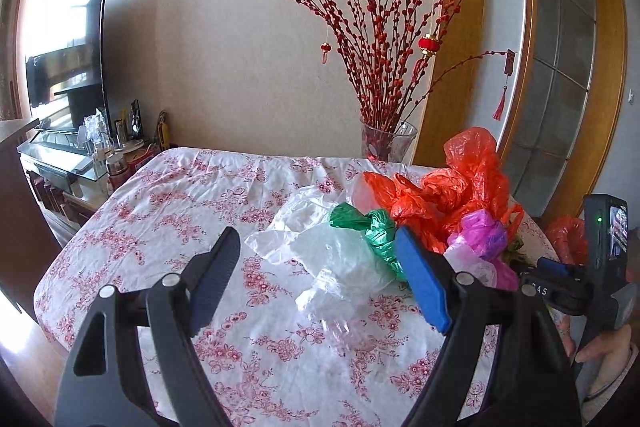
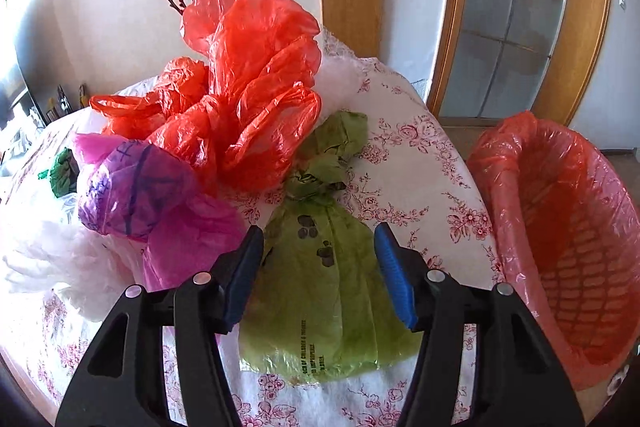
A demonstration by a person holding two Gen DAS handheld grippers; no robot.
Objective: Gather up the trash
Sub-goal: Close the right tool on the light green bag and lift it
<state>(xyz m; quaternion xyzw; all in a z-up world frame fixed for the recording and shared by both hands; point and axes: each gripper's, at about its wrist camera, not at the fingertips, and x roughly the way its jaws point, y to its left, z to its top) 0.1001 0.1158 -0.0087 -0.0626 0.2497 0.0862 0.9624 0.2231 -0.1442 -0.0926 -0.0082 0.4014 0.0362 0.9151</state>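
Green plastic bag point(image 2: 320, 291) lies lengthwise between the right tool's point(image 2: 320, 275) parted, unclenched fingers near the counter's point(image 2: 420, 155) right edge beside the lined bin point(image 2: 568, 227), left tool point(image 1: 316, 275) released.

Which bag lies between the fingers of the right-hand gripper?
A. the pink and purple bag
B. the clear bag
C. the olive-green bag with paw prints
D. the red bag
C: in the right wrist view the olive-green bag with paw prints lies flat on the flowered cloth between the two fingers of the right gripper, whose pads stand apart from it.
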